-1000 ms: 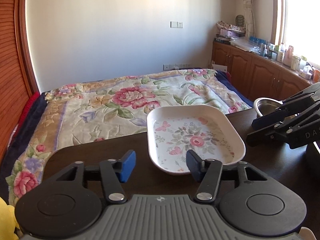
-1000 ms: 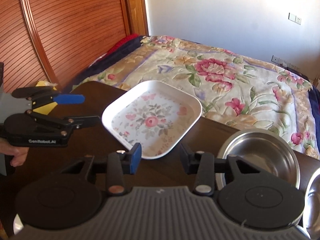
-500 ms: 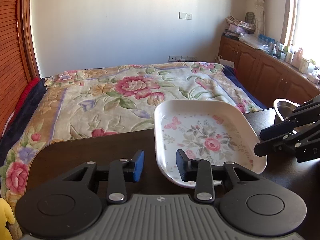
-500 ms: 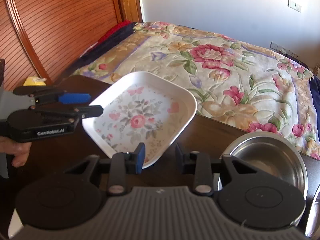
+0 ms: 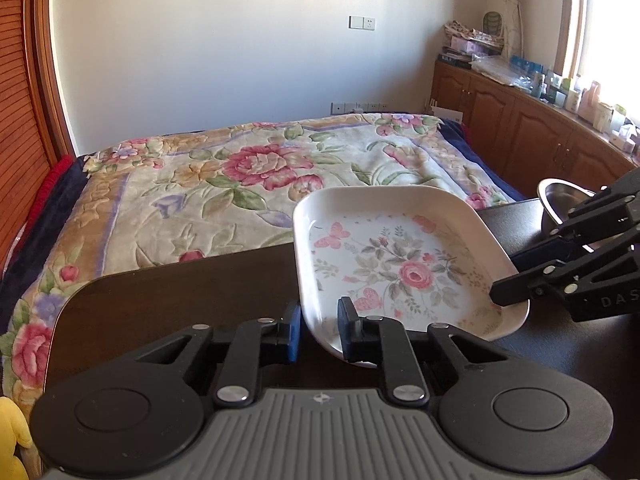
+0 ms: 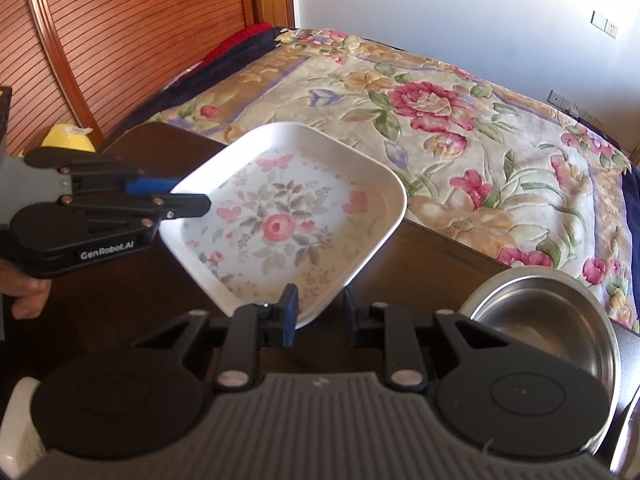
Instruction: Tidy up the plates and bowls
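Plate: white floral plate [image 5: 404, 264] on the dark table [image 5: 180, 292], far edge out past the table's edge toward the bed, near corners between my two sets of fingers
My left gripper [image 5: 319, 330]: jaws closing on the plate's near corner — rim sits between blue pad and black pad, a sliver of gap still on the blue side, so not yet pressing that I can see
My right gripper [image 6: 319, 316]: closing too, the plate's other corner between the fingers; blue pad at the rim, black pad standing off it
Steel bowl [image 6: 544, 320]: right of the plate, apart from it, just beside my right fingers
Crossing views: each gripper shows in the other's camera — right one [image 5: 560, 276] reaching over the plate's right rim, left one [image 6: 120, 208] at its left rim
Behind: flowered bedspread [image 5: 248, 184], wooden cabinets [image 5: 532, 136] with bottles under the window, slatted wooden panel [image 6: 132, 40]
Yellow soft thing [image 6: 66, 138]: beside the table's far left corner
Writing: "GenRobot.AI" on my left gripper's side; "DAS" on the right one, rest cut off
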The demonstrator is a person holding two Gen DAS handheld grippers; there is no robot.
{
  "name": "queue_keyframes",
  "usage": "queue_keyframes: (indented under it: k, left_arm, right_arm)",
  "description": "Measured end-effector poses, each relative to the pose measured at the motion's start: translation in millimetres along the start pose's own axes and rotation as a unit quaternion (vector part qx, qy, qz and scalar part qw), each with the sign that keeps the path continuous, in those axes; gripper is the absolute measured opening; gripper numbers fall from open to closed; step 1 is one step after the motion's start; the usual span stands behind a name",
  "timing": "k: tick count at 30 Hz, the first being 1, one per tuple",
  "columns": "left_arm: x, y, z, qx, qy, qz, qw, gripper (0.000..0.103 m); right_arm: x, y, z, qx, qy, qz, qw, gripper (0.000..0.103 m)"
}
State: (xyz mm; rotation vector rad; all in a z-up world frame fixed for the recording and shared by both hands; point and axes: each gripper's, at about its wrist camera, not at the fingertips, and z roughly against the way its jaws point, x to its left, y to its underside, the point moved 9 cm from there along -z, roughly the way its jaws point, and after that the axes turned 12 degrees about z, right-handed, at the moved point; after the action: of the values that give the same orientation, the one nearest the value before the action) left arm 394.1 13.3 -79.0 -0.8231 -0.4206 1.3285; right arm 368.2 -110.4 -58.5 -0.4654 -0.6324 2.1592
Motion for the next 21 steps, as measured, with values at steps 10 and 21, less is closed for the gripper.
queue_keyframes:
  k: [10,21]
  left_arm:
    - [0,4,5,0.002,0.002,-0.001,1.0,0.019]
    - [-10,9,64,-0.013,0.006,0.003,0.9999,0.019]
  right_arm:
    - [-1,-2,-6,0.005,0.003,0.002,1.0,0.025]
    - [5,3,27,-0.03,-0.011,-0.021,0.999,0.02]
